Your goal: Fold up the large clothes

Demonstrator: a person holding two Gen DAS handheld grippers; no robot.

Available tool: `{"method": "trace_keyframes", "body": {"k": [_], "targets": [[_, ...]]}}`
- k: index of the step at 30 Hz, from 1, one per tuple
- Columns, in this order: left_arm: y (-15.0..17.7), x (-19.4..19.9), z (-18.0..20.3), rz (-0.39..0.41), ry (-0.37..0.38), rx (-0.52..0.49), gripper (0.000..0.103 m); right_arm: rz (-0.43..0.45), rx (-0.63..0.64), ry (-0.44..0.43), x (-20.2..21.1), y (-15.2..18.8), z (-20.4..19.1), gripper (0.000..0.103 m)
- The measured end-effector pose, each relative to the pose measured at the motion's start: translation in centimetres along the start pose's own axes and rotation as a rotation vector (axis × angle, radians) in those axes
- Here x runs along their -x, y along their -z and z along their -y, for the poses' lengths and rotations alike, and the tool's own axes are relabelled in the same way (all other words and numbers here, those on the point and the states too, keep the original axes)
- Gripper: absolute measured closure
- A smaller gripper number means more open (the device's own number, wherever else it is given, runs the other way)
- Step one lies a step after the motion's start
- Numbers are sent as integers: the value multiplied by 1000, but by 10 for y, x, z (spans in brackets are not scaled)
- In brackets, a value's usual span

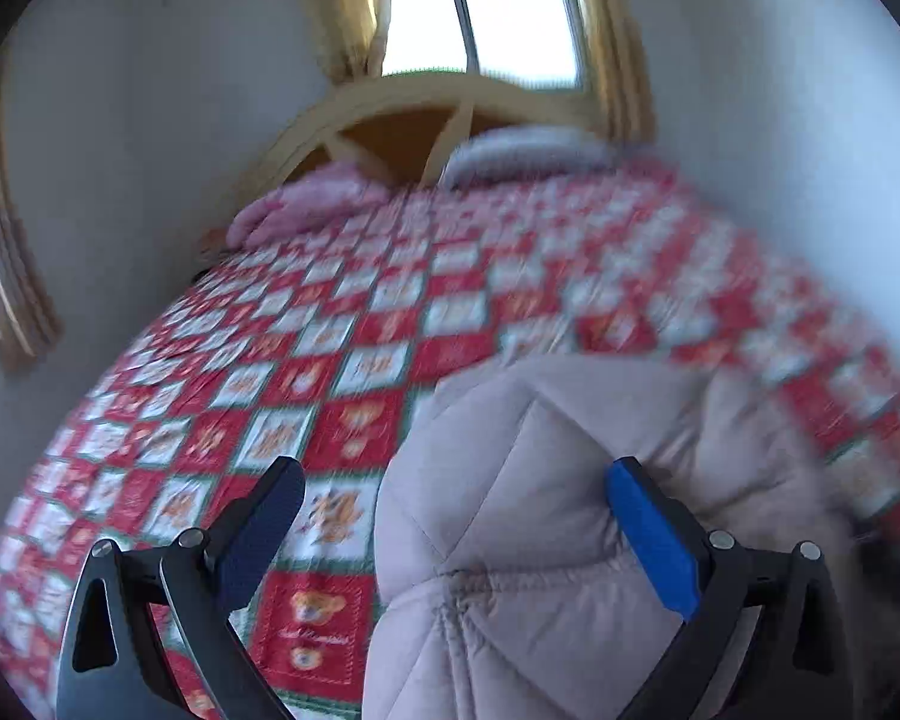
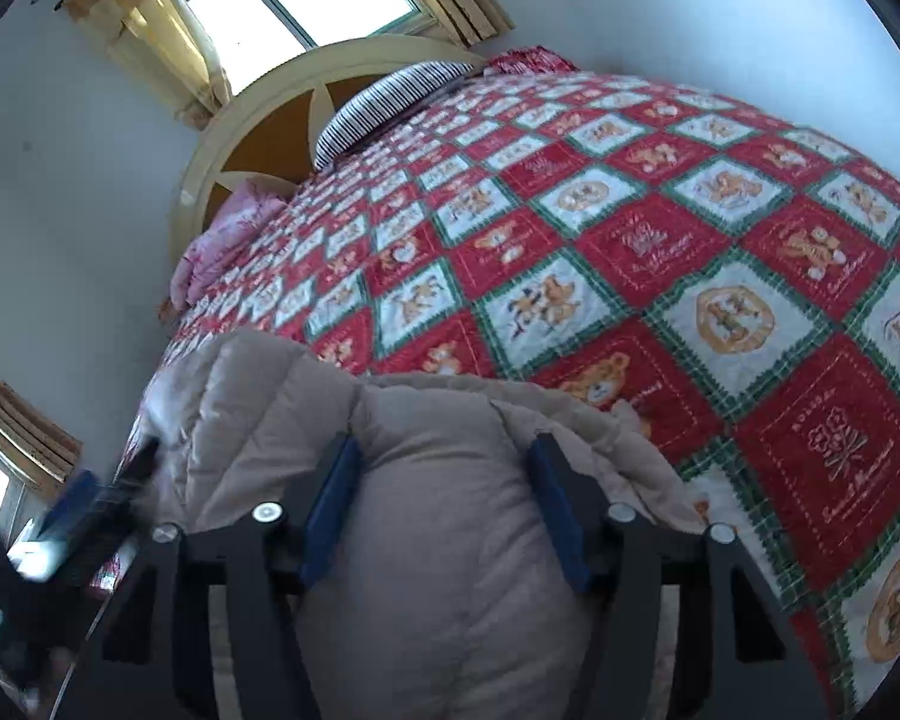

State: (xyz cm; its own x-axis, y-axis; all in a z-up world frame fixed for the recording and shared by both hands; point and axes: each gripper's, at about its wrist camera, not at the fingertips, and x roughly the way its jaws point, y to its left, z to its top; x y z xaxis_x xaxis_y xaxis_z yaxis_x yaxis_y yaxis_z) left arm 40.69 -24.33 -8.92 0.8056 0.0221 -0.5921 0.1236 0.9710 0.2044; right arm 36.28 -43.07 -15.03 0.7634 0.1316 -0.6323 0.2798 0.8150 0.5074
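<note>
One beige puffer jacket [image 2: 426, 480] lies on the near end of the bed, on the red and white quilt [image 2: 660, 252]. The right gripper [image 2: 444, 480] has a thick fold of it bulging between its two blue pads, which look to be squeezing it, though the contact is hard to judge. Only the right view shows the striped pillow [image 2: 384, 102] sharply. In the blurred left view, the left gripper [image 1: 450, 498] is spread wide, one pad over the quilt, the other against the jacket.
</note>
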Motion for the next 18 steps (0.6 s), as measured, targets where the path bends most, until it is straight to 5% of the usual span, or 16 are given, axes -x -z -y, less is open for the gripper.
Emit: {"method": "trace_keyframes", "body": {"k": [18], "targets": [[39,-55,-9,-91,86,116,1,-20,24,47,-30,22,-1,31]]}}
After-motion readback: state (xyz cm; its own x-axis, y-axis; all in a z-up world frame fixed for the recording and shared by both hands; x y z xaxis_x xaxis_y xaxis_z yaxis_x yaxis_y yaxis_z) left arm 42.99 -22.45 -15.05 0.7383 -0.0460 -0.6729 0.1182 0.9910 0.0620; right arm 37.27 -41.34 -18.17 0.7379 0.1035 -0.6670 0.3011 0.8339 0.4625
